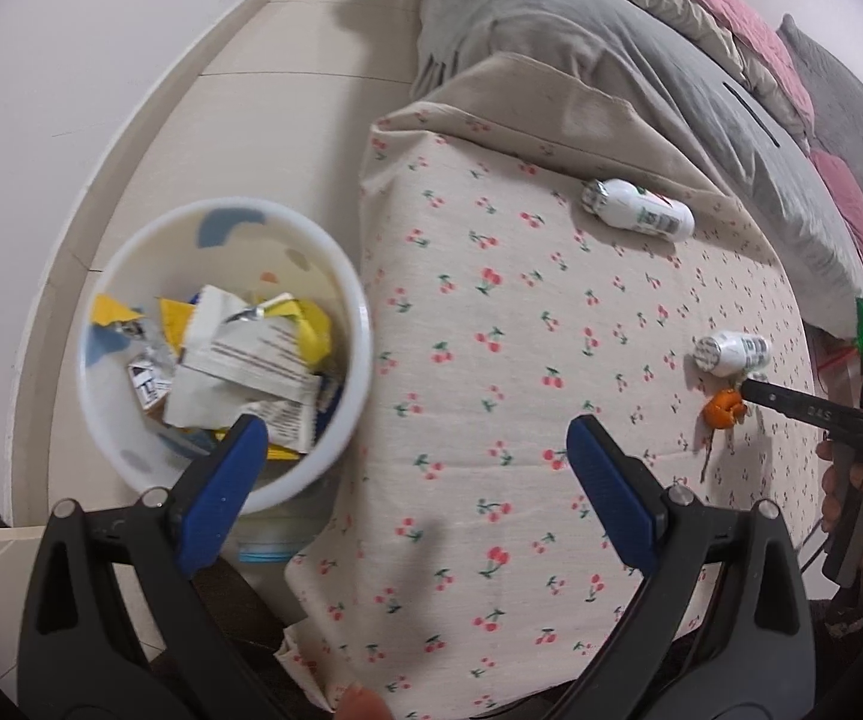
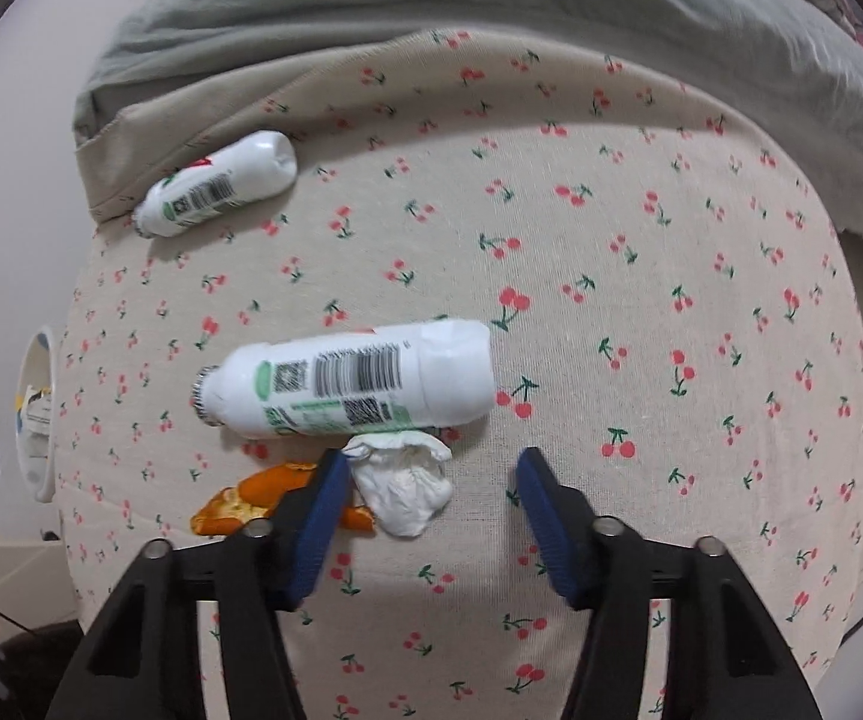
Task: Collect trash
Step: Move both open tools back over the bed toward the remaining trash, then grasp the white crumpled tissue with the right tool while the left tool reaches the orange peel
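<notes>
Beside the nearer bottle (image 2: 344, 381), tissue wad (image 2: 404, 483) and orange peel (image 2: 245, 498), both hand-held grippers apart, nothing clamped.

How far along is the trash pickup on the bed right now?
Partly done. The white bin already holds crumpled wrappers. In hand: nothing yet; the right gripper stands open over the crumpled tissue, and the left gripper is open and empty. Left on the cherry-print sheet: the tissue, orange peel, the near bottle and the far bottle.
</notes>
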A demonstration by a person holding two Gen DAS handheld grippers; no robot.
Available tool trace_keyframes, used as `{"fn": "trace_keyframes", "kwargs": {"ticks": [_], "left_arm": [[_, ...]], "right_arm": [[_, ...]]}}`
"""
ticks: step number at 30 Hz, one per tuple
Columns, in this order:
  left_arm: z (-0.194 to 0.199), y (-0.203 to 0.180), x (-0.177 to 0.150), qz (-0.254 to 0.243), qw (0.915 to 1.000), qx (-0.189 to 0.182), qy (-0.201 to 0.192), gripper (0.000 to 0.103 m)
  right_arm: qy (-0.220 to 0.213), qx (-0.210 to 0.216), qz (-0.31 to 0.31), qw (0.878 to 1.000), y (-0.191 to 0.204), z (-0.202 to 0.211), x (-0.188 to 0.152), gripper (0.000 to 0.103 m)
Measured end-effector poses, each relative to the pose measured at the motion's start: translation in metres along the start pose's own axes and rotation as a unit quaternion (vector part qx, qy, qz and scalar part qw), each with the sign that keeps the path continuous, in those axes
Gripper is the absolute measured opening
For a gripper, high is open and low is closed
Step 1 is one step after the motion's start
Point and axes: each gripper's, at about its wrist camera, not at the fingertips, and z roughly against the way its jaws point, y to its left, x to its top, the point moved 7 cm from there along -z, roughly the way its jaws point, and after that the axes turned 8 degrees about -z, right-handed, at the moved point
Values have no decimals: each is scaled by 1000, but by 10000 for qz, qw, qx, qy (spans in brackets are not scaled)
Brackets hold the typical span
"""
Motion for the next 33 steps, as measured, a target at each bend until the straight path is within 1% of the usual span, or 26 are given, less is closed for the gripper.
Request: {"fn": "trace_keyframes", "kwargs": {"ticks": [1,2,3,5,7,8,11,18,20,22,23,26,28,31,33], "left_arm": [[-2,-5,0,-37,10000,-19,27,99],[-4,-9,0,-71,10000,-39,50,99],[-5,-12,0,-102,9999,-56,72,99],[-10,-23,-1,-202,9997,-86,130,99],[-14,-35,-1,-322,9992,-116,183,99],[-16,-41,-1,-393,9989,-136,205,99],[-23,-66,-1,-639,9973,-236,262,99],[-43,-132,-4,-1169,9905,-612,378,99],[-48,-147,-4,-1306,9884,-672,387,99],[-53,-161,-5,-1440,9859,-753,390,97],[-56,-169,-5,-1502,9845,-811,392,94],[-63,-188,-9,-1650,9803,-1002,420,85],[-68,-199,-11,-1784,9765,-1134,428,73],[-74,-212,-13,-1958,9719,-1236,428,63],[-75,-218,-13,-2058,9699,-1250,362,61]], "right_arm": [[50,63,4,10000,1,-3,-1,47],[9,61,22,10000,2,-2,0,44],[17,64,64,10000,4,-2,0,35],[43,161,109,9998,7,-2,-2,23],[-4,92,159,9998,7,1,-3,22],[-31,75,176,9998,7,4,-4,19],[-149,141,103,9997,1,18,-9,19],[-359,221,-263,9988,-42,47,-21,19],[-398,180,-364,9984,-55,53,-23,19],[-499,24,-382,9980,-69,62,-24,19],[-541,-9,-377,9978,-79,65,-19,19],[-665,30,-427,9969,-89,80,-15,19],[-746,61,-462,9961,-91,86,-12,19],[-777,69,-478,9958,-94,88,-11,19],[-753,62,-477,9960,-92,84,-10,19]]}}
